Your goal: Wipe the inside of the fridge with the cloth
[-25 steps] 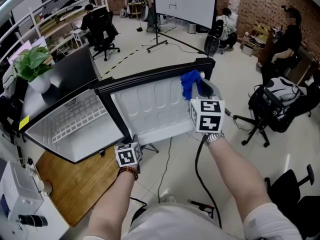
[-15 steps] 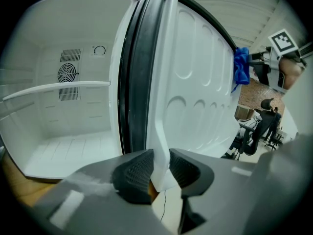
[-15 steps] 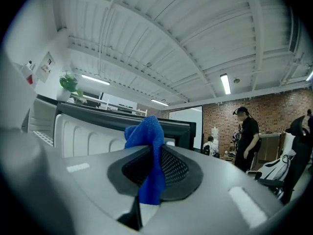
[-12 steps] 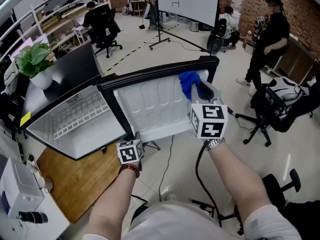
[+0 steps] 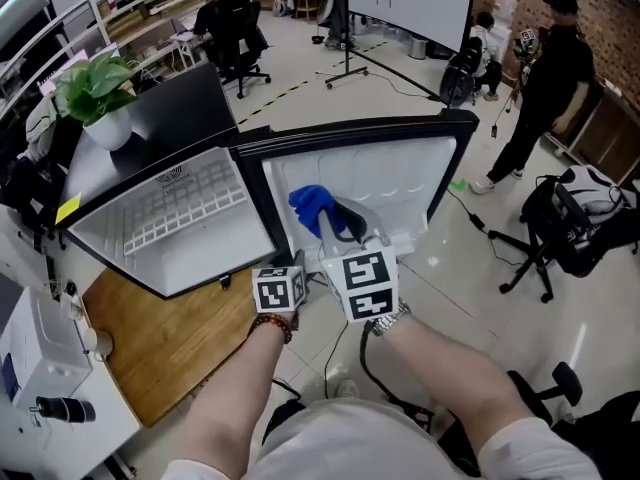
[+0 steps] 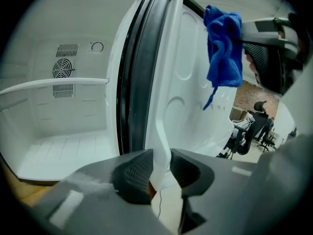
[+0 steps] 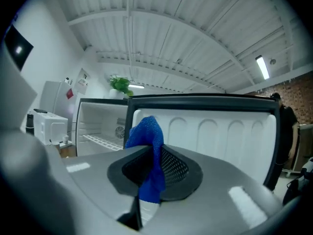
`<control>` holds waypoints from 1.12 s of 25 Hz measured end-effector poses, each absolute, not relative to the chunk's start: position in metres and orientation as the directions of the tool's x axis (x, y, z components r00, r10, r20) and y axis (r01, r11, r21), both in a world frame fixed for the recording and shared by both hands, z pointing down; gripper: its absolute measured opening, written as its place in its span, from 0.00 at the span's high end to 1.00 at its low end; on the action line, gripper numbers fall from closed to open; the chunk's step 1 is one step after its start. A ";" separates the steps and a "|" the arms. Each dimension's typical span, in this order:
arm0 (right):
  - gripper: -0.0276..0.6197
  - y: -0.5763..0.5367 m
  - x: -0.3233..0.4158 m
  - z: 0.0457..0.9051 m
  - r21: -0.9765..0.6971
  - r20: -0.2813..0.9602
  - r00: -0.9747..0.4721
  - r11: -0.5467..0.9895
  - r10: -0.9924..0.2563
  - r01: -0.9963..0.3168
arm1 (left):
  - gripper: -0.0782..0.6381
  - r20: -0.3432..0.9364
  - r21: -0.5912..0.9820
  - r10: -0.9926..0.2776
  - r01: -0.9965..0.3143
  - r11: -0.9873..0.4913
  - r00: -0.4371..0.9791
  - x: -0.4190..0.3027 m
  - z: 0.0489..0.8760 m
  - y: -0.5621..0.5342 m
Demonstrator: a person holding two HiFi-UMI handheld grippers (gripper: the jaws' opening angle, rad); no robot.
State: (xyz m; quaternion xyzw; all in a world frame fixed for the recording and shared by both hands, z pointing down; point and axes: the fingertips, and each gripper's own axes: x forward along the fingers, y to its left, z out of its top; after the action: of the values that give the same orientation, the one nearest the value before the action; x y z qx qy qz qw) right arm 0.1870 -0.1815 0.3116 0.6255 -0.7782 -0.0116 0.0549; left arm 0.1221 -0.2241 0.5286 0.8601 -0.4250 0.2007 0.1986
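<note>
A small fridge (image 5: 170, 218) stands with its door (image 5: 400, 183) swung wide, the white inside bare except for a wire shelf (image 6: 54, 83). My left gripper (image 5: 297, 265) is shut on the lower edge of the door's white liner (image 6: 161, 106), one pad on each side of it. My right gripper (image 5: 330, 226) is shut on a blue cloth (image 5: 312, 206), which hangs in front of the door's inner face close to the hinge side. In the right gripper view the cloth (image 7: 146, 136) bunches up between the pads (image 7: 173, 168). From the left gripper the cloth (image 6: 223, 43) dangles at the upper right.
A potted plant (image 5: 100, 98) sits on the black fridge top. The fridge rests on a wooden board (image 5: 160, 353), with white appliances (image 5: 40, 368) at the left. A person in black (image 5: 545, 78) stands at the right near an office chair (image 5: 570, 228). A cable (image 5: 345, 353) trails on the floor.
My right gripper has carried the blue cloth from the door's far upper corner leftward and down to the hinge side. The left gripper has kept its hold on the door edge.
</note>
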 end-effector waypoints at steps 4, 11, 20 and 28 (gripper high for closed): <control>0.89 -0.191 0.157 0.329 0.082 0.107 -0.251 0.260 -0.962 -0.962 | 0.73 0.513 0.177 -0.636 -0.796 -0.579 0.576 0.122 0.528 -0.224; 0.89 -0.211 0.140 0.346 0.059 0.134 -0.253 0.262 -0.958 -0.963 | 0.73 0.519 0.188 -0.618 -0.784 -0.592 0.591 0.122 0.533 -0.223; 0.89 -0.226 0.141 0.354 0.050 0.134 -0.220 0.228 -0.966 -0.972 | 0.73 0.515 0.178 -0.622 -0.784 -0.595 0.589 0.121 0.533 -0.222; 0.89 -0.231 0.161 0.362 0.054 0.159 -0.162 0.173 -0.974 -0.983 | 0.74 0.504 0.172 -0.640 -0.794 -0.583 0.579 0.120 0.531 -0.223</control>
State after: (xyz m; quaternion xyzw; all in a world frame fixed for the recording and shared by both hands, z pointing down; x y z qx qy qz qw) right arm 0.1611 -0.2312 0.3620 0.6424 -0.7617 0.0305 0.0784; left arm 0.1200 -0.2231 0.5308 0.8672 -0.4135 0.1983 0.1938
